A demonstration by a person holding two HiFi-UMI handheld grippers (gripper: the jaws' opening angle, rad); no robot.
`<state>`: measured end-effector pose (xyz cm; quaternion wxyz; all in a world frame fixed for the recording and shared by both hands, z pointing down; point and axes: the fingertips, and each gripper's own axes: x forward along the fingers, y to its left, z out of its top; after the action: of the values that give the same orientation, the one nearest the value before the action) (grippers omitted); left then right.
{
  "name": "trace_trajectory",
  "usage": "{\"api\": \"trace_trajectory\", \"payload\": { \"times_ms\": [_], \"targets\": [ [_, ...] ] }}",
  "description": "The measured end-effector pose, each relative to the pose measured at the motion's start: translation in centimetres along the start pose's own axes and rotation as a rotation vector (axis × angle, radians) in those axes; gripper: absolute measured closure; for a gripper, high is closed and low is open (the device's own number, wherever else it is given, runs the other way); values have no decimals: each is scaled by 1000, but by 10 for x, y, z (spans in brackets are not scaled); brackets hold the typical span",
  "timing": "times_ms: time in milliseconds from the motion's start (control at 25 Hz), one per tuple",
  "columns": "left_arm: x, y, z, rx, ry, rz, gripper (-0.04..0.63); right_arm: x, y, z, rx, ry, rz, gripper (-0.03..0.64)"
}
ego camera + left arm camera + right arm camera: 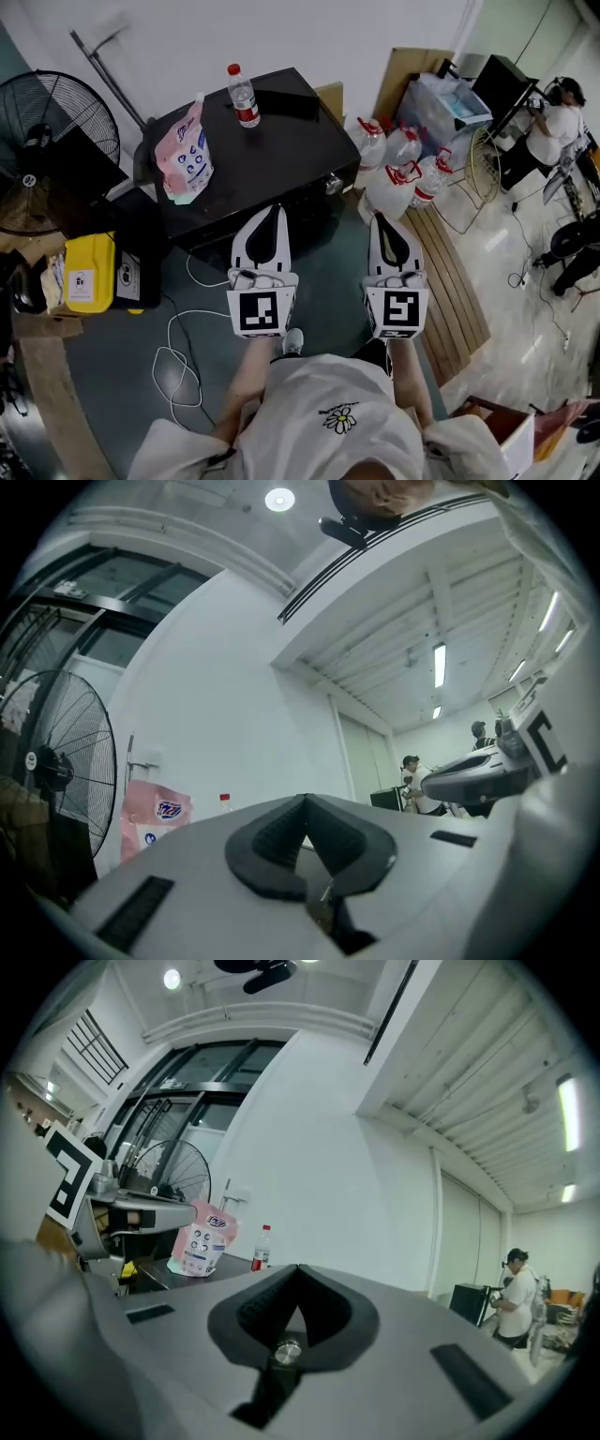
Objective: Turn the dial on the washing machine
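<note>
Left claw [273,214] and right claw [385,223] are hovering pressed shut, empty; washing machine [281,141] is standing just beyond both; its likely dial [333,184] is lying nearer the right claw.

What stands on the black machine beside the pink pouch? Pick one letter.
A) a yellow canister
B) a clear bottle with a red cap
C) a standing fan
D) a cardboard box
B: the clear bottle with a red cap stands upright on top of the black machine, close to the pink pouch.
</note>
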<state>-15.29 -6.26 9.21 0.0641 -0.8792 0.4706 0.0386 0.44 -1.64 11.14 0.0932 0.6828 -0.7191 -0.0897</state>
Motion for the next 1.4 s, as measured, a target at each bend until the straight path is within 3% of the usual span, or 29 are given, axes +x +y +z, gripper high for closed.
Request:
{"api": "trace_trajectory", "payload": {
  "times_ms": [280, 480, 840, 1040, 1200, 1400],
  "targets": [
    [30, -34, -6, 18, -2, 161, 597, 20, -54, -7, -3, -69, 102, 614],
    [46, -59, -14, 38, 15, 213, 597, 28, -85, -15, 28, -89, 136, 614],
    [69, -88, -23, 59, 44, 207, 597, 32, -115, -41, 65, -94, 123, 614],
    [77, -89, -41, 40, 62, 208, 597, 38, -108, -44, 75, -113, 160, 614],
    [84, -83, -72, 35, 71, 213, 597, 50, -97, -63, 62, -149, 181, 614],
    [88, -85, -149, 39, 106, 148, 597, 62, -75, -122, 125, -183, 183, 614]
  ]
}}
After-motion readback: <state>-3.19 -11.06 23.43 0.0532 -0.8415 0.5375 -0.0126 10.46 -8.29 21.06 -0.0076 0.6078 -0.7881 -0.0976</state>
